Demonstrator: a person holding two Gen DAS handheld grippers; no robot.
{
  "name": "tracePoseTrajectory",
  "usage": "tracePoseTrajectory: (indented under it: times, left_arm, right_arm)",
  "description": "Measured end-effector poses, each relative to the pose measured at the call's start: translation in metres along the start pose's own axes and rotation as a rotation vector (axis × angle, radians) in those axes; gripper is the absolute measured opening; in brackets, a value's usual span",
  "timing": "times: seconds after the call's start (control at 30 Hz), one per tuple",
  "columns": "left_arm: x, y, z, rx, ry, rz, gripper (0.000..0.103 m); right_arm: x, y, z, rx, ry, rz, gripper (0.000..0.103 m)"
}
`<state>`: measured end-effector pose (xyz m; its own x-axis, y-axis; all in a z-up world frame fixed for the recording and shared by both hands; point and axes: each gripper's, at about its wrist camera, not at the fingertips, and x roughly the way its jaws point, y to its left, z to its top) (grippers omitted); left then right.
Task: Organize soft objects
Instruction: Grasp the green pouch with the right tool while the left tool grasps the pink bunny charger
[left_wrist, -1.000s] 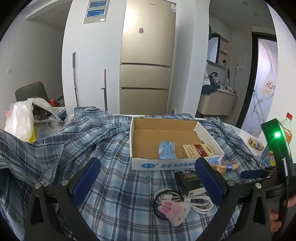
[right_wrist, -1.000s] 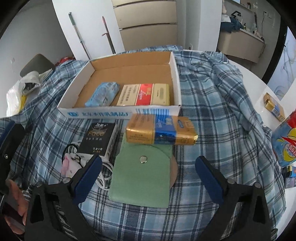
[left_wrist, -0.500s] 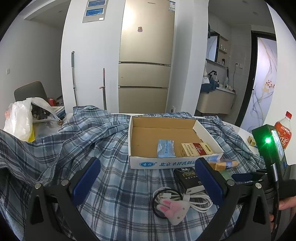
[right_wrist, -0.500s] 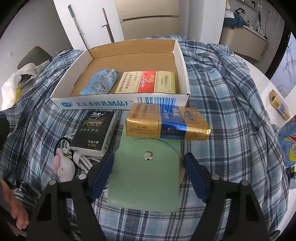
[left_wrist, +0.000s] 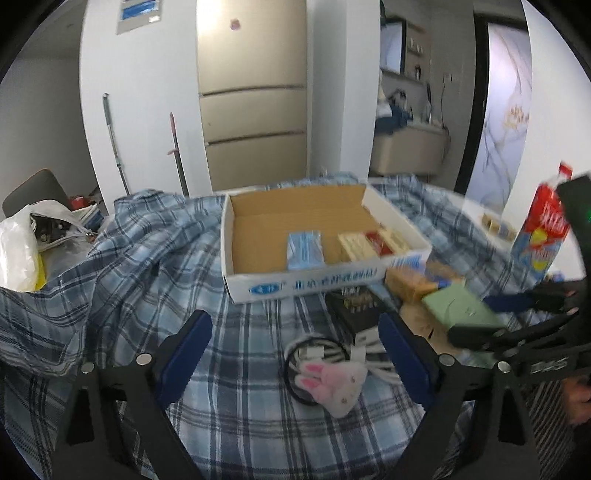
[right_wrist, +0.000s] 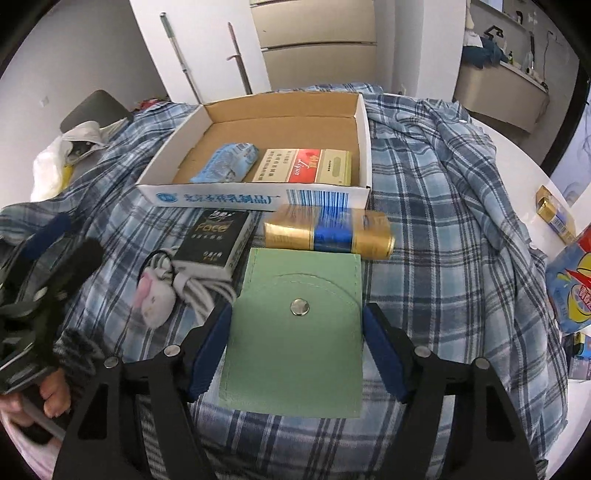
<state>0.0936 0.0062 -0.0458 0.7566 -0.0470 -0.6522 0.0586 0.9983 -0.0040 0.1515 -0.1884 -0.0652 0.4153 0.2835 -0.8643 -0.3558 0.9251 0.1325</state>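
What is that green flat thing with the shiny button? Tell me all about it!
It is a pale green pouch, flat and squarish, and it looks like soft leather with stitching round a curved flap. A round silver snap holds the flap shut. It lies on the blue checked cloth, its far edge right by a gold and blue packet. The right gripper has just closed in, and its blue pads sit against the pouch's two sides.
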Motion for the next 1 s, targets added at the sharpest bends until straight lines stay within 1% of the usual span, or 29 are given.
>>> tracePoseTrajectory:
  times: [0.13, 0.17, 0.23, 0.3, 0.37, 0.4, 0.47, 0.53, 0.6, 0.7, 0.77, 0.8, 0.87, 0.9, 0.93, 1.0]
  left_arm:
    - [0.013, -0.003, -0.004, 0.018, 0.085, -0.031, 0.084]
    - [0.018, -0.003, -0.006, 0.019, 0.12, -0.042, 0.082]
    - [0.026, -0.002, -0.009, 0.017, 0.182, -0.068, 0.08]
    - [0.032, -0.002, -0.013, 0.019, 0.223, -0.092, 0.074]
    - [0.036, -0.006, -0.016, 0.03, 0.248, -0.104, 0.066]
    - [0.036, -0.007, -0.017, 0.038, 0.253, -0.107, 0.064]
    - [0.036, -0.011, -0.018, 0.056, 0.26, -0.119, 0.057]
    - [0.037, -0.014, -0.019, 0.068, 0.267, -0.129, 0.053]
    - [0.038, -0.016, -0.02, 0.077, 0.277, -0.13, 0.052]
    - [0.043, -0.017, -0.02, 0.079, 0.294, -0.132, 0.052]
    - [0.046, -0.017, -0.021, 0.077, 0.312, -0.14, 0.052]
    - [0.048, -0.017, -0.022, 0.074, 0.322, -0.144, 0.052]
    - [0.051, -0.016, -0.022, 0.07, 0.334, -0.148, 0.052]
    - [0.051, -0.015, -0.022, 0.068, 0.333, -0.151, 0.05]
    - [0.051, -0.015, -0.021, 0.067, 0.33, -0.157, 0.039]
    - [0.05, -0.015, -0.021, 0.067, 0.324, -0.162, 0.034]
  right_arm:
    - [-0.008, -0.004, -0.003, 0.004, -0.029, 0.005, 0.071]
    - [-0.011, -0.004, -0.004, 0.001, -0.041, 0.004, 0.071]
    - [-0.018, -0.006, -0.005, -0.007, -0.075, -0.003, 0.071]
    - [-0.024, -0.006, -0.006, -0.024, -0.119, 0.001, 0.071]
    - [-0.029, -0.004, -0.007, -0.047, -0.165, 0.011, 0.071]
    - [-0.029, -0.004, -0.008, -0.059, -0.181, 0.024, 0.071]
    - [-0.03, -0.005, -0.009, -0.066, -0.215, 0.048, 0.071]
    - [-0.03, -0.005, -0.011, -0.075, -0.248, 0.047, 0.071]
    - [-0.028, -0.003, -0.014, -0.091, -0.274, 0.046, 0.071]
    - [-0.029, 0.0, -0.016, -0.103, -0.292, 0.057, 0.071]
    - [-0.031, 0.0, -0.017, -0.1, -0.31, 0.044, 0.071]
    - [-0.03, 0.0, -0.017, -0.099, -0.312, 0.034, 0.071]
    - [-0.028, -0.001, -0.018, -0.098, -0.304, 0.04, 0.071]
    - [-0.027, -0.001, -0.018, -0.096, -0.301, 0.042, 0.071]
    - [-0.027, -0.002, -0.018, -0.094, -0.301, 0.04, 0.071]
    - [-0.028, -0.003, -0.018, -0.09, -0.306, 0.042, 0.071]
